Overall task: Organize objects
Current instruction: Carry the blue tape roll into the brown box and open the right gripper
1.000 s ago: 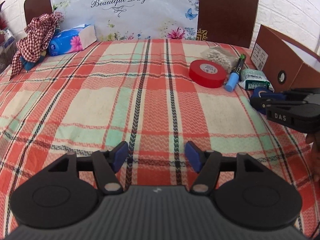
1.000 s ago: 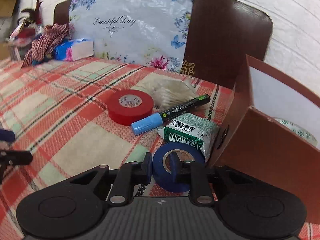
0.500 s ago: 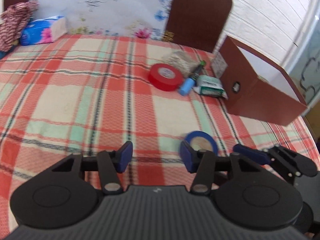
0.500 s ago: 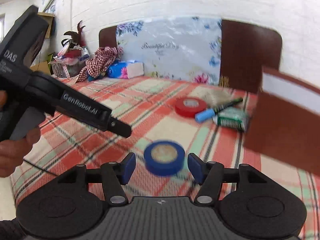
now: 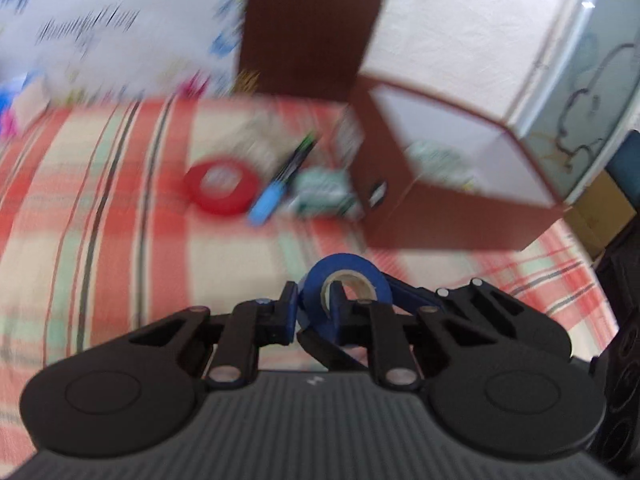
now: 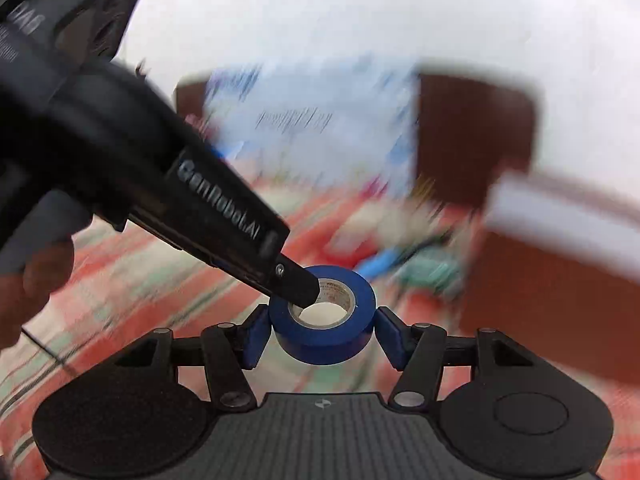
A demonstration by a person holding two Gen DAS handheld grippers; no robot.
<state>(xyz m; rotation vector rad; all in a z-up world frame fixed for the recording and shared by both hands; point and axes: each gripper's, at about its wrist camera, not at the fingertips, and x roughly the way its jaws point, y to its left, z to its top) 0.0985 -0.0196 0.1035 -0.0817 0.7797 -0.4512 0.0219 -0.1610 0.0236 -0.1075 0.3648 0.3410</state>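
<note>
A blue tape roll (image 5: pixel 347 276) (image 6: pixel 322 334) is held in the air above the plaid bed. My left gripper (image 5: pixel 314 312) is shut on its wall, one finger inside the core and one outside. My right gripper (image 6: pixel 320 336) spans the roll's outer sides with both blue pads (image 6: pixel 256 338) touching it. A brown cardboard box (image 5: pixel 452 176) stands open at the right. A red tape roll (image 5: pixel 220 186), a marker with a blue cap (image 5: pixel 280 182) and a green packet (image 5: pixel 324 192) lie beside it. Both views are motion blurred.
The brown headboard (image 5: pixel 308 28) with a floral plastic cover (image 5: pixel 100 32) rises behind the bed. The left gripper's body and the hand on it (image 6: pixel 36 264) fill the left of the right wrist view. The box (image 6: pixel 560 292) is close on the right there.
The left gripper has closed onto the blue roll's wall. Both grippers have lifted and swung towards the box. The right gripper's pads have come in against the roll's sides.
</note>
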